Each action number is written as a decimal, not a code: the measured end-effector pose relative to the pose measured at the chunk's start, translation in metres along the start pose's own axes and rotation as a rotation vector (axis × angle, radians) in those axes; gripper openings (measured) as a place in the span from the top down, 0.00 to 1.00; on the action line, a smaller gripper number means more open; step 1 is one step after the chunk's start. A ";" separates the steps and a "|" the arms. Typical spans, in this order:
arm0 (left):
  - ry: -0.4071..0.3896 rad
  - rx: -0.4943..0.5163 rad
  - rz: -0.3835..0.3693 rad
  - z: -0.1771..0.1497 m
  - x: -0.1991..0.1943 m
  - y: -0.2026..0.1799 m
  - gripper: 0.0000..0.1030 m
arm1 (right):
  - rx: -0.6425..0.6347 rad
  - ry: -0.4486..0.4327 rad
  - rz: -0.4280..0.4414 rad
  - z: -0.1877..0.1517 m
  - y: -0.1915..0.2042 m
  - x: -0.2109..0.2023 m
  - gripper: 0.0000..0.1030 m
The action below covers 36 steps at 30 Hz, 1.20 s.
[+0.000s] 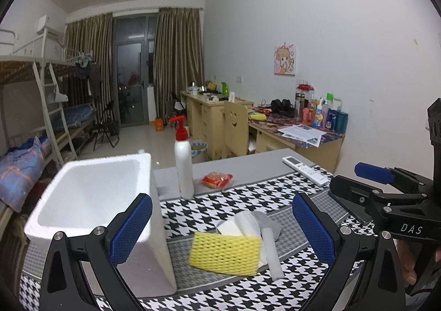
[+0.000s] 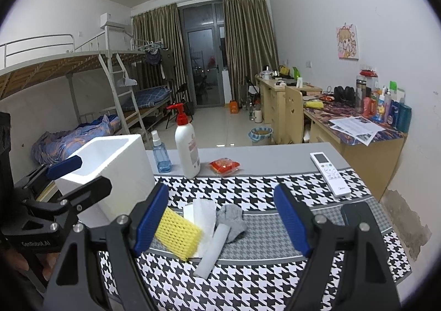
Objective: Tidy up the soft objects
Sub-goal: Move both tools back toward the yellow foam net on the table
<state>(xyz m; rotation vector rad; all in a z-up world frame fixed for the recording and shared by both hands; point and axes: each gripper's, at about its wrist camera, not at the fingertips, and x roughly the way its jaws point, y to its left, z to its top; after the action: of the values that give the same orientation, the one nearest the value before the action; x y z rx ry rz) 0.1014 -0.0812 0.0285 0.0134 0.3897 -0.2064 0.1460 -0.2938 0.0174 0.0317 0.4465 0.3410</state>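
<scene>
Right gripper jaws wide apart above yellow foam net, grey sock.

Under both hand-held grippers, the bench wears a black-and-white houndstooth cloth with grey bands. Between the blue, diamond-textured pads of the left hand-held gripper lies a yellow foam net sleeve; just beyond it are white foam sheets and a grey knitted sock. Left of that gripper stands a plain white foam box. Farther ahead are a white plastic bottle with a red pump, an orange-red packet and a white remote.
</scene>
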 end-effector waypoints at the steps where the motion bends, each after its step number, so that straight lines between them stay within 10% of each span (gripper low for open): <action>1: 0.007 0.000 0.000 -0.001 0.002 -0.001 0.01 | 0.000 0.004 0.001 -0.001 -0.001 0.001 0.20; 36: 0.194 -0.001 0.021 -0.050 0.056 -0.021 0.01 | 0.026 0.138 0.012 -0.026 -0.027 0.047 0.20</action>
<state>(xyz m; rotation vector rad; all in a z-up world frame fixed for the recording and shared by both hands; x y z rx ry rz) 0.1294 -0.1100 -0.0386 0.0369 0.5828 -0.1849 0.1829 -0.3052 -0.0282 0.0364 0.5872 0.3507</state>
